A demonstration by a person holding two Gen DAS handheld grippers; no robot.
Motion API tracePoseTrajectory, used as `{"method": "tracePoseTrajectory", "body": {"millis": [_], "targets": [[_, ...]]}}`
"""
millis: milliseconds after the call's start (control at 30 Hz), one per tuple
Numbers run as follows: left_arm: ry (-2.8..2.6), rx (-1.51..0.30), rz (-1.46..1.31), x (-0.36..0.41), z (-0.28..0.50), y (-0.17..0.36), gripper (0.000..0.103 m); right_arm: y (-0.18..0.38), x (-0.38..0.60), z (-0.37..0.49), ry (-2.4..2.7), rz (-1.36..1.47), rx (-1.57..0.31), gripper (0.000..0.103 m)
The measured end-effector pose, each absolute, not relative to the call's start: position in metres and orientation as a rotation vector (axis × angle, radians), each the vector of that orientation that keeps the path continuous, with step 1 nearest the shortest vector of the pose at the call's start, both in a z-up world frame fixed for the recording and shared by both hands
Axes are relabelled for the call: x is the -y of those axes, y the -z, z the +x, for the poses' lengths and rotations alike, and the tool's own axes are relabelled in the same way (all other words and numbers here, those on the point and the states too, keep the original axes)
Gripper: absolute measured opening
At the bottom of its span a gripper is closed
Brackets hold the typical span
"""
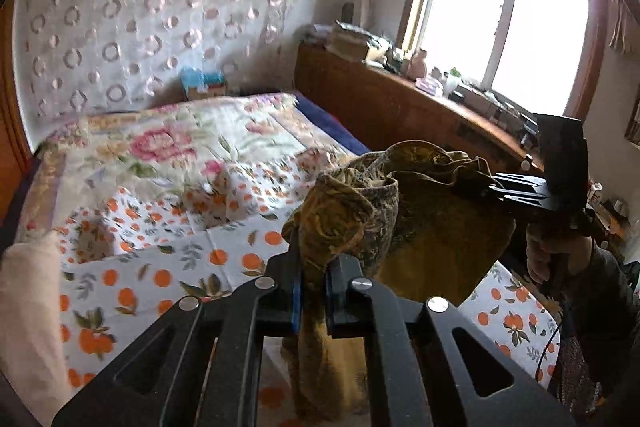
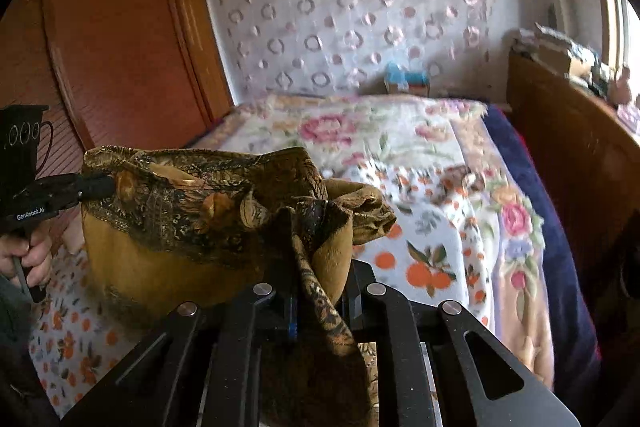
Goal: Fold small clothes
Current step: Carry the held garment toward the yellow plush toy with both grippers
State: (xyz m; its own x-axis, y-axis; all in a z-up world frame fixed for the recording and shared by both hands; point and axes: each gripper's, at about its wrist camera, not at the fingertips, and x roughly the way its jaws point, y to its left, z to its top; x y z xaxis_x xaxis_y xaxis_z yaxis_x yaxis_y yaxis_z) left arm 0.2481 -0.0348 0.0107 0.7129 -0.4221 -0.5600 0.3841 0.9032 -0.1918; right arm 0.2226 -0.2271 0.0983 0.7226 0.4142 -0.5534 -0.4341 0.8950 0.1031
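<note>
The left gripper has its blue-padded jaws pinched tight on one bunched edge of a mustard-and-dark patterned garment, and the right gripper is likewise clamped on the opposite edge, its fingers seen gripping cloth from the left wrist view. The garment hangs slack between the two, held up above the bed near its foot edge, over an orange-print sheet with a pink floral blanket toward the head end by the wall.
</note>
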Motion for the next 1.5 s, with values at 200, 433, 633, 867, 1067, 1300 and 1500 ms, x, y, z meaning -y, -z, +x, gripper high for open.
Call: {"method": "tracePoseTrajectory", "body": {"millis": [200, 433, 633, 867, 1067, 1300, 1500], "targets": [[0.36, -0.577, -0.069, -0.003, 0.225, -0.025, 0.009, -0.109, 0.194, 0.215, -0.536, -0.109, -0.55, 0.014], [0.238, -0.544, -0.085, -0.059, 0.201, -0.031, 0.009, -0.109, 0.136, 0.231, -0.64, -0.19, -0.508, 0.014], [0.141, -0.523, -0.112, -0.108, 0.185, -0.029, 0.009, -0.11, 0.091, 0.265, -0.722, -0.254, -0.481, 0.014], [0.052, -0.519, -0.162, -0.159, 0.171, -0.017, 0.009, -0.118, 0.024, 0.303, -0.815, -0.393, -0.441, 0.014], [0.01, -0.502, -0.201, -0.187, 0.153, -0.006, 0.009, -0.127, -0.014, 0.323, -0.87, -0.458, -0.412, 0.014], [-0.04, -0.487, -0.317, -0.221, 0.128, 0.015, 0.008, -0.141, -0.058, 0.322, -0.952, -0.562, -0.371, 0.014], [-0.132, -0.551, -0.345, -0.24, 0.121, 0.046, 0.008, -0.12, -0.112, 0.351, -0.99, -0.624, -0.413, 0.014]]}}
